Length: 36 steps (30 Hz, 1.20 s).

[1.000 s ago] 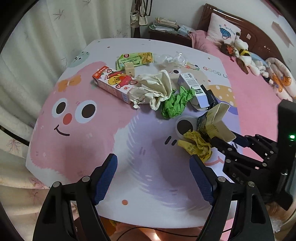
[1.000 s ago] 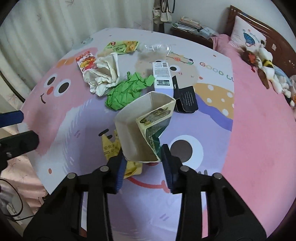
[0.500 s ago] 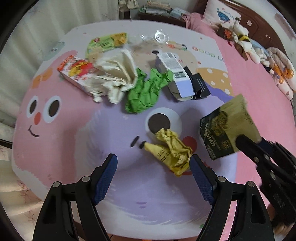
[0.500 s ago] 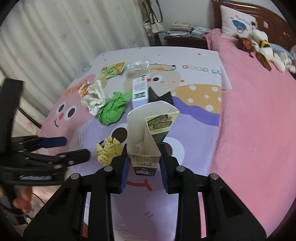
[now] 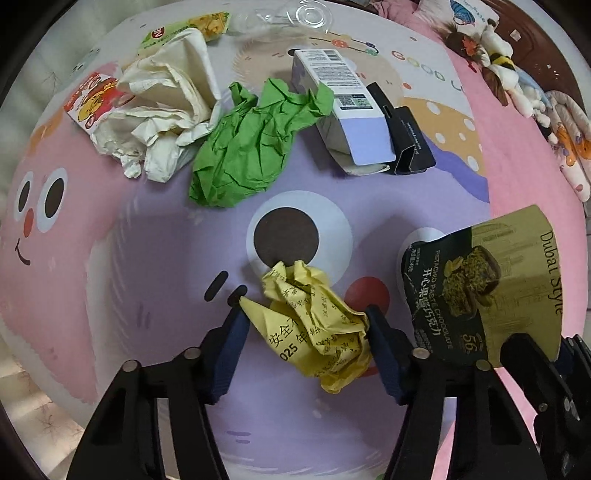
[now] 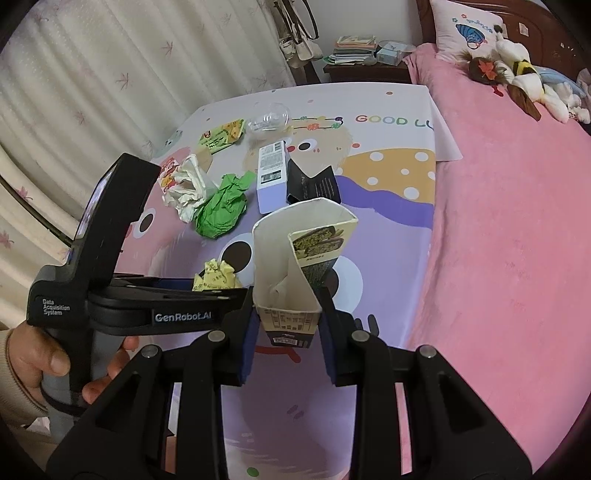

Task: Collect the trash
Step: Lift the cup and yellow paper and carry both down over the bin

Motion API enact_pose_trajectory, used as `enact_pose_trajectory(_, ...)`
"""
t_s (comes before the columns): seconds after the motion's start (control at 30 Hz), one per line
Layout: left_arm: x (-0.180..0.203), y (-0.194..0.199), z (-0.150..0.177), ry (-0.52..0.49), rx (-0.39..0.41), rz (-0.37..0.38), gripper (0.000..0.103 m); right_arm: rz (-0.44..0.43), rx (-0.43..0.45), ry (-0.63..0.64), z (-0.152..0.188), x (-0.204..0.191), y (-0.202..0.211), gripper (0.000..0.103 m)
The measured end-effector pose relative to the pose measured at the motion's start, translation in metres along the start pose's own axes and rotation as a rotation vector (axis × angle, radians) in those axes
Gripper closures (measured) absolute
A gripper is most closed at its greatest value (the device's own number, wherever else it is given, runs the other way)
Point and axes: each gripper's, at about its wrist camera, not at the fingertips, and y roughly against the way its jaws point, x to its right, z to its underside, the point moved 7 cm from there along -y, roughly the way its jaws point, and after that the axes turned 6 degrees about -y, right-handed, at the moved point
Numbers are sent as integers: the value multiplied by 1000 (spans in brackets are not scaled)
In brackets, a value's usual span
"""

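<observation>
1. Trash lies scattered over a cartoon-printed mat (image 5: 122,266) on a pink bed (image 6: 509,229); the crumpled yellow paper (image 5: 314,325) sits nearest, beside the mat's large printed eye
2. Left gripper (image 5: 304,332): its jaws have just been closing and now flank the yellow paper, blue pads at or just short of its two ends; whether they press cannot be told
3. Right gripper (image 6: 288,325): clamped on the base of an opened chocolate carton (image 6: 295,266), a gold-and-dark-green cardboard box with a pale interior; its top stands open and its inside looks empty
4. White-and-lilac box (image 5: 343,114): rectangular, lying on its side, its open end facing the camera; contents not discernible
5. Black carton (image 5: 406,136): flattened, touching the white-and-lilac box on its right
6. Green paper (image 5: 247,147): crumpled sheet between the white-and-lilac box and a wad of creased white paper (image 5: 162,110)
7. Red cartoon snack box (image 5: 92,99): partly under the white paper; a green snack packet (image 5: 184,31) and a clear plastic cup (image 5: 291,18) lie at the mat's far edge
8. Room: pleated pale curtains (image 6: 110,92) to the left, a dark nightstand stacked with books (image 6: 354,51), a pillow and plush toys (image 6: 517,74) at the wooden headboard
9. A person's hand (image 6: 40,362) grips the left tool's handle
</observation>
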Motion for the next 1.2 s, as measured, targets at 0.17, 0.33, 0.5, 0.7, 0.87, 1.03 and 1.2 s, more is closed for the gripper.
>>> enact_pose_trajectory(0.17,4,3,-2,-43,23,21,62,13,-4,5,2,-3,-1,77)
enact_pose_trajectory(0.33,-1,16,1,-89,54,11,65,26,-8,-2,1,-9,-2,77)
enact_pose_trajectory(0.5,-13,45,7,-135,123,-5,65,34,-7,-8,4,-20,1,77)
enact_pose_trajectory(0.7,-41,99,29,-216,224,-59,65,33,3,-18,16,-51,11,77)
enact_pose_trajectory(0.87,-78,146,62,-267,292,-79,65,35,18,-27,32,-87,23,77)
enact_pose_trajectory(1.03,-122,181,101,-337,338,-65,65,56,41,-41,58,-133,33,77)
enact_pose_trajectory(1.2,-168,197,142,-384,352,-26,65,96,78,-77,95,-187,43,77)
